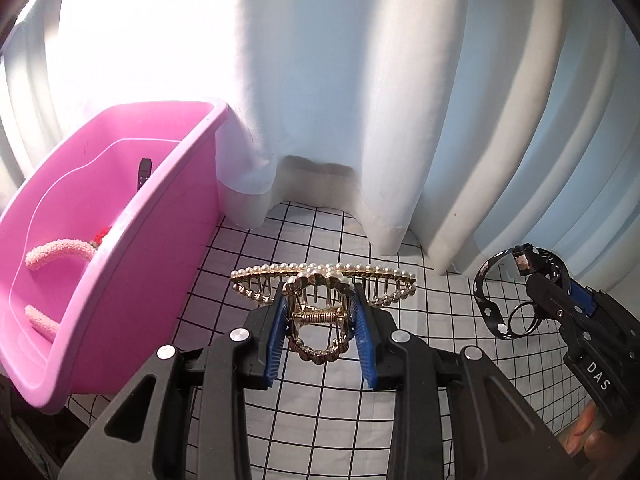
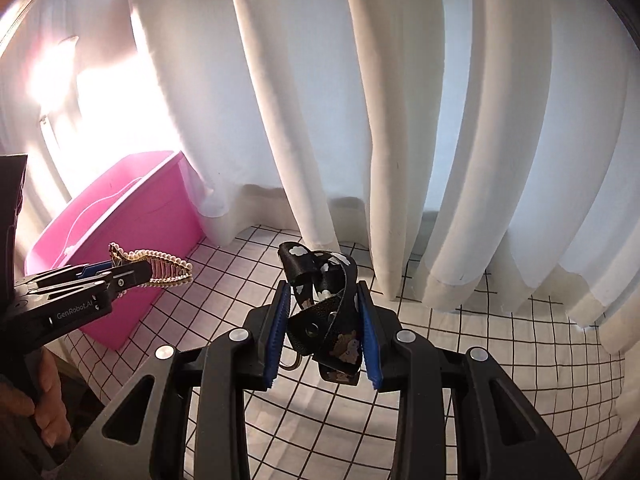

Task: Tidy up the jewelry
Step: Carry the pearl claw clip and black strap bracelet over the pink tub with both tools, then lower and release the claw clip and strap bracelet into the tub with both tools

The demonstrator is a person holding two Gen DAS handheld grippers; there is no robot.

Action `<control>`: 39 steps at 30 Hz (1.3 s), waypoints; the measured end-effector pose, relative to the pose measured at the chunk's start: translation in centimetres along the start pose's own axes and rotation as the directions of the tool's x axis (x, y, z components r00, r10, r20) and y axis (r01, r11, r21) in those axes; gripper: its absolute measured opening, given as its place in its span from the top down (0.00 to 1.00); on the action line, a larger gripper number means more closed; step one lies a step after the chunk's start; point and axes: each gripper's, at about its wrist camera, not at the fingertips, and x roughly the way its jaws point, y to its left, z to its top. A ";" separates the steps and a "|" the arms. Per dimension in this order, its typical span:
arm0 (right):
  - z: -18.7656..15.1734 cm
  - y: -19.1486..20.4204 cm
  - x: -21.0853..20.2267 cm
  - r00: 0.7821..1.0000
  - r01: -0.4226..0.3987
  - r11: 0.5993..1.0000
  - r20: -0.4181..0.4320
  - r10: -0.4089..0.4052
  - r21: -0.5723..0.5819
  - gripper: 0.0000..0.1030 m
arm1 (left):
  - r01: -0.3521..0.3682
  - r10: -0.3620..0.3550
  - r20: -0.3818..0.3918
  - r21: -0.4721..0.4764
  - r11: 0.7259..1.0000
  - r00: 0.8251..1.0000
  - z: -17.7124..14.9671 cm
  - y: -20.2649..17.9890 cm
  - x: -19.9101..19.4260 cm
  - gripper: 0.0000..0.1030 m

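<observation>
Gold pearl clip (image 1: 324, 300) in left claw (image 1: 320, 320), half-hidden black strap (image 2: 324, 312) in right claw (image 2: 324, 328).

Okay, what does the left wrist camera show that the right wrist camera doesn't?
Only the left wrist view looks into the pink bin, showing a fuzzy pink headband, something red and a dark clip inside. Only the right wrist view shows the black printed strap close up, clamped between the right tongs. Both show the pearl hair claw in the left tongs, the bin, white curtains and checked cloth.
</observation>
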 end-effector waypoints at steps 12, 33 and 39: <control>6.0 7.9 -0.2 0.983 -0.165 0.977 0.063 0.174 -0.136 0.69 | -0.069 0.079 0.174 -0.063 0.996 0.982 4.3 5.5 -7.6 0.71; 13.1 25.2 8.2 0.907 -0.414 0.839 -0.080 0.413 -0.353 0.69 | -0.306 0.351 0.101 -0.309 0.900 0.931 4.9 22.6 -7.9 0.70; 13.3 29.0 12.2 0.896 -0.444 0.812 -0.175 0.409 -0.379 0.69 | -0.325 0.357 0.036 -0.340 0.883 0.933 4.2 24.4 -5.6 0.70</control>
